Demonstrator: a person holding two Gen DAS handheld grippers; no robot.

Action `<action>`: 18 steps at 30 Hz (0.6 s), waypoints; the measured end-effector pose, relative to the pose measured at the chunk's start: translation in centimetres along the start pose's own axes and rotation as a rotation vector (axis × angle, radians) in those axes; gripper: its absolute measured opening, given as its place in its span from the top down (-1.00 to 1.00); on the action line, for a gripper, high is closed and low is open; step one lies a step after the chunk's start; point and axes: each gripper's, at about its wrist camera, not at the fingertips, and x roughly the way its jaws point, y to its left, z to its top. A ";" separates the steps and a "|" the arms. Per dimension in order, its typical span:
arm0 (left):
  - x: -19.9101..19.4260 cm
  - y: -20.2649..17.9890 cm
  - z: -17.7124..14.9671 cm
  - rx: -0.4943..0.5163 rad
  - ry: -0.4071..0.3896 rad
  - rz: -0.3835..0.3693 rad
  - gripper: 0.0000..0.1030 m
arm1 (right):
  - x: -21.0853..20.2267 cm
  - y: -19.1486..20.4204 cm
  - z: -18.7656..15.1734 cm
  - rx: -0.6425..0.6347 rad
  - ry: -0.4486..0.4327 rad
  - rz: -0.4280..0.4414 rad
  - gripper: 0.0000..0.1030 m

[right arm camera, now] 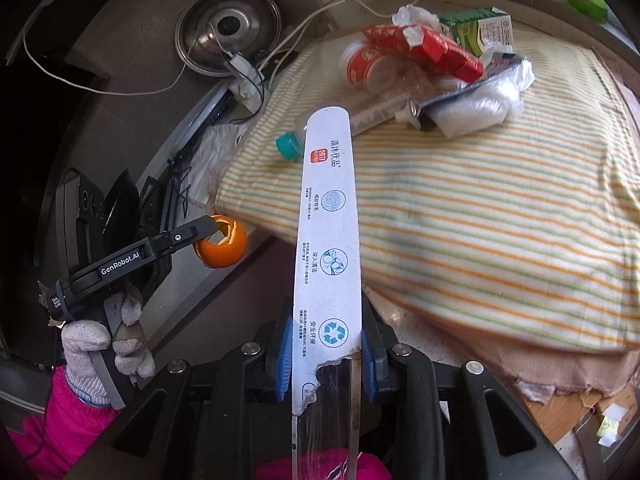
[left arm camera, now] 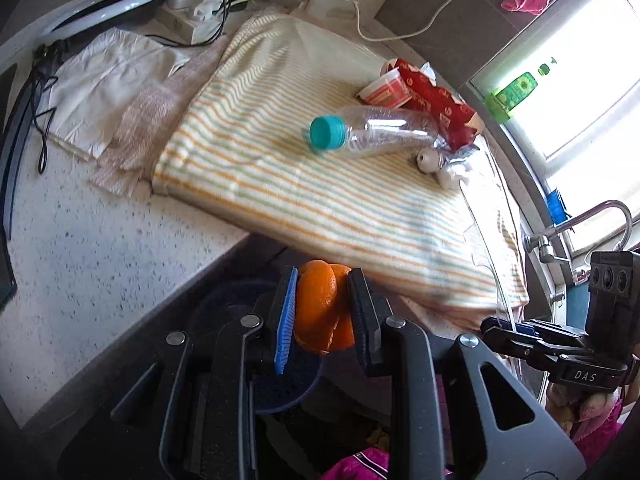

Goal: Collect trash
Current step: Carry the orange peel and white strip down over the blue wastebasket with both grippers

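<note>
**Both claws loaded, trash heap waiting on the striped cloth**

The left gripper [left arm camera: 322, 312] is pinching an orange peel [left arm camera: 320, 308] between its pads, out past the edge of the speckled counter [left arm camera: 80, 248]. Seen from the other side, the peel [right arm camera: 222, 244] is a hollowed shell, its opening ragged — and the left gripper's arm is reading "GenRobot.AI" in white letters. The person's gloved left hand [right arm camera: 104, 348] is wrapping the handle.

The right gripper [right arm camera: 326, 344] is clamping a long white cardboard package [right arm camera: 326, 220] by its edges; it is carrying Chinese print, a red square logo, three blue round icons including a recycling mark, and a torn lower end showing clear plastic.

On the striped cloth [left arm camera: 320, 200] the rest is lying heaped: a clear plastic bottle [left arm camera: 376, 130] with a teal cap, on its side and looking empty; a red-and-white cup [left arm camera: 386, 90] tipped over; a red wrapper [left arm camera: 444, 108]; a green-and-white carton [right arm camera: 480, 30]; crumpled white plastic [right arm camera: 480, 100]. The right gripper's body is showing "DAS".
</note>
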 end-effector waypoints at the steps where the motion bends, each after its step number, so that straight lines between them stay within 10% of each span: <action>1: 0.4 0.4 -0.7 -0.003 0.011 0.005 0.53 | 0.6 0.3 -0.5 -0.006 0.013 -0.005 0.46; 18: 7.0 5.1 -9.9 -0.005 0.167 0.117 0.53 | 10.8 3.3 -8.0 -0.090 0.226 -0.085 0.46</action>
